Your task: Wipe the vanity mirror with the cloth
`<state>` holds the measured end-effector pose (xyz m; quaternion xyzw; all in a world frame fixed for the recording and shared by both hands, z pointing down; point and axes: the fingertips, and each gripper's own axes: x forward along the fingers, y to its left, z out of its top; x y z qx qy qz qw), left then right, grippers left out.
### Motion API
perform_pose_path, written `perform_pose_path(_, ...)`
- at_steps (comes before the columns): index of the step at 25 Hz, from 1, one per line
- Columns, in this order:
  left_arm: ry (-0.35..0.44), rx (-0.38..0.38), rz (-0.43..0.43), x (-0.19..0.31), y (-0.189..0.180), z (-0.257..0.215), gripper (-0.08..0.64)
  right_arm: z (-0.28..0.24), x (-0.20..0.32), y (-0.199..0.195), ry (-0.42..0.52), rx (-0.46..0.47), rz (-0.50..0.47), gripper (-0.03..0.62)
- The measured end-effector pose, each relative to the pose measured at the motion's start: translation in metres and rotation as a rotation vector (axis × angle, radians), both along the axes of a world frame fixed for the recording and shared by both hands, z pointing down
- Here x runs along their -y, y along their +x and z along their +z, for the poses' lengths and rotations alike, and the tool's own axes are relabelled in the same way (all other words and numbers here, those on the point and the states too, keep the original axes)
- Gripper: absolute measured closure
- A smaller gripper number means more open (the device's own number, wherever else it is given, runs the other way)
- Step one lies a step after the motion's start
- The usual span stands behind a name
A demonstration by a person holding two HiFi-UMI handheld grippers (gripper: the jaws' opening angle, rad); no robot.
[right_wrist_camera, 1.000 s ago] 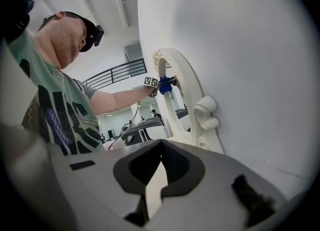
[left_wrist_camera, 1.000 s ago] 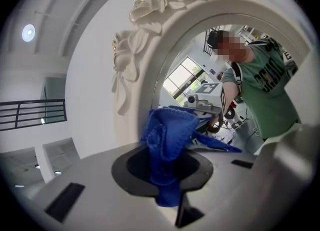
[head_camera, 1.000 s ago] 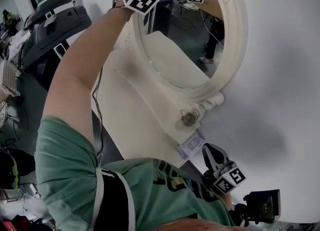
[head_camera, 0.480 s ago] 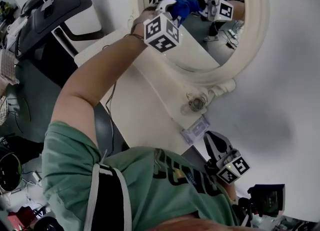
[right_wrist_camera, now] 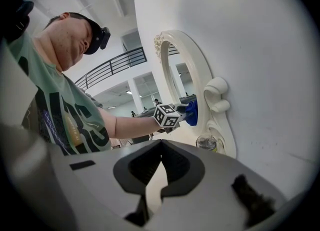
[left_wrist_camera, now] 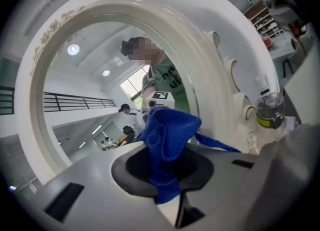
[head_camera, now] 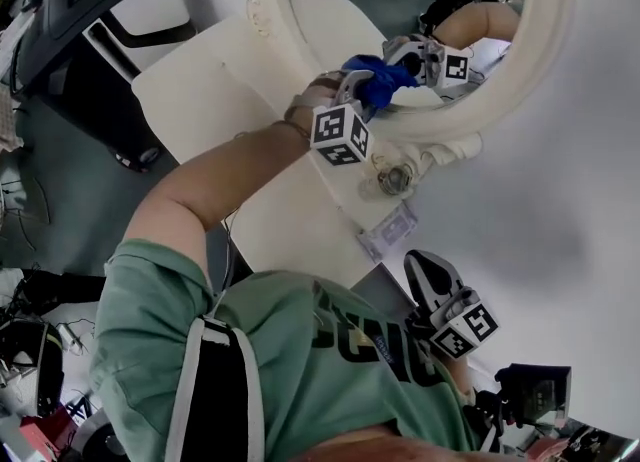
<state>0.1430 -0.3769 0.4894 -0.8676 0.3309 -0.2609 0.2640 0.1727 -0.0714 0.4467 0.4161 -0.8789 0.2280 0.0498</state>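
**Cloth at the mirror's lower edge**

Since 1.0 s ago the left gripper has come down the glass from the upper part to the lower edge. Its jaws are clenched on the blue cloth. The cloth bunches out ahead of them against the glass of the vanity mirror, just by the cream frame's lower rim. A small glass jar stands on the near side of that rim, on the white tabletop. The right gripper hangs well apart, by the person's chest, jaws closed on nothing.
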Motion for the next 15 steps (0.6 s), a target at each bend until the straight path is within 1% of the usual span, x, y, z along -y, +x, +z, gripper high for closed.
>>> perform_pose_path(2,-0.049,0.05,0.05,-0.011,0.01,0.024,0.481,0.004,-0.001,0.001,-0.003,-0.009,0.0,0.58)
perform_pose_path(4,-0.08,0.066,0.07,-0.018,0.016,0.041,0.488,0.002,-0.001,0.0,-0.005,-0.009,0.001,0.58)
perform_pose_path(6,-0.096,0.067,0.074,-0.017,0.014,0.043,0.488,0.0,0.0,0.0,-0.006,-0.009,0.003,0.58)
perform_pose_path(8,-0.113,0.09,0.099,-0.019,0.018,0.044,0.486,0.0,-0.003,0.005,-0.006,-0.007,0.01,0.58)
perform_pose_path(10,-0.144,0.119,0.125,-0.024,0.025,0.049,0.486,-0.001,-0.007,0.008,0.001,-0.004,0.008,0.58)
perform_pose_path(12,-0.183,0.136,0.143,-0.023,0.025,0.05,0.483,-0.004,-0.005,0.007,0.028,-0.003,-0.004,0.58)
perform_pose_path(13,-0.194,0.132,0.145,-0.018,0.021,0.044,0.482,-0.007,-0.001,0.006,0.046,-0.003,-0.009,0.58)
perform_pose_path(15,-0.191,0.084,0.118,0.001,0.004,0.019,0.482,-0.012,0.004,0.008,0.076,0.002,-0.003,0.58)
